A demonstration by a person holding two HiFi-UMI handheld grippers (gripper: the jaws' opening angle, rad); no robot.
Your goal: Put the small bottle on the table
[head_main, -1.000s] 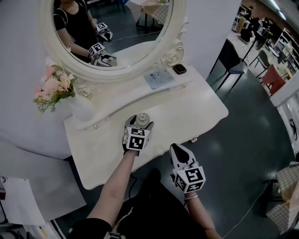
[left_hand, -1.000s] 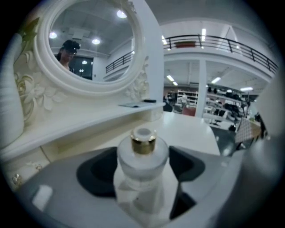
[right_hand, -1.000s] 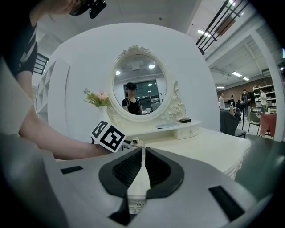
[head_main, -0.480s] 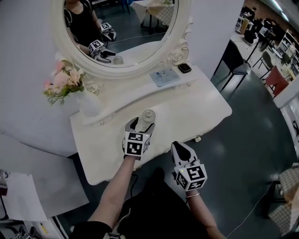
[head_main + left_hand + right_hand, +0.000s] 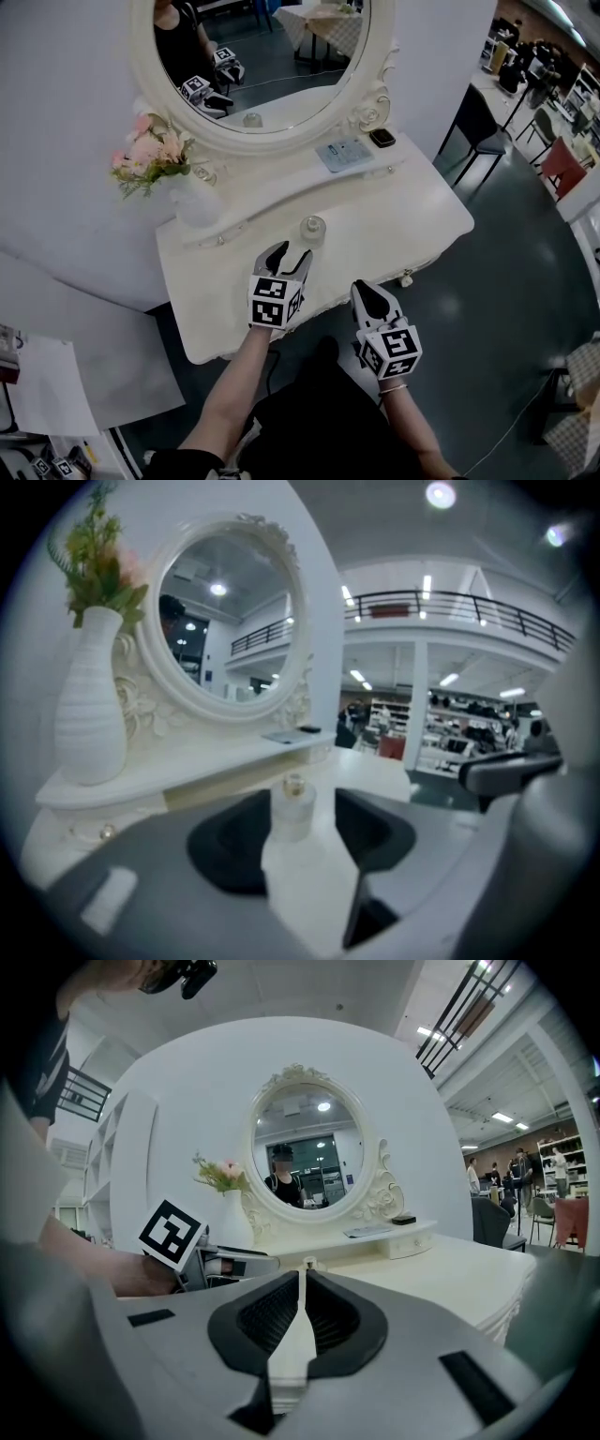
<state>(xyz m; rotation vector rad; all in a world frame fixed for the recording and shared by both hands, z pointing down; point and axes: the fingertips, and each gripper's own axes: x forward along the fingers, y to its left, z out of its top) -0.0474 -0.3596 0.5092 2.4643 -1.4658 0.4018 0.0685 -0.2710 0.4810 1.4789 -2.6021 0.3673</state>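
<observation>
The small frosted bottle [image 5: 312, 228] with a gold cap stands upright on the white dressing table [image 5: 412, 211], and nothing holds it. My left gripper [image 5: 287, 255] hovers just short of the bottle on the near side. Its jaws are closing and touch nothing. In the left gripper view the bottle [image 5: 292, 806] shows in the gap, beyond the fingertips. My right gripper [image 5: 367, 292] hangs shut off the table's front edge with nothing in it. From the right gripper view I see the left gripper [image 5: 225, 1265] and the bottle's top [image 5: 307, 1263].
A white vase [image 5: 194, 202] of pink flowers [image 5: 150, 155] stands on the raised back shelf at the left. On that shelf's right lie a flat tray [image 5: 344, 153] and a small dark box [image 5: 382, 138]. An oval mirror [image 5: 272, 56] rises behind. A dark chair [image 5: 478, 122] stands right of the table.
The left gripper has drawn back toward me from around the bottle, leaving it standing on the table, and its jaws have narrowed. The right gripper has stayed shut near the table edge.
</observation>
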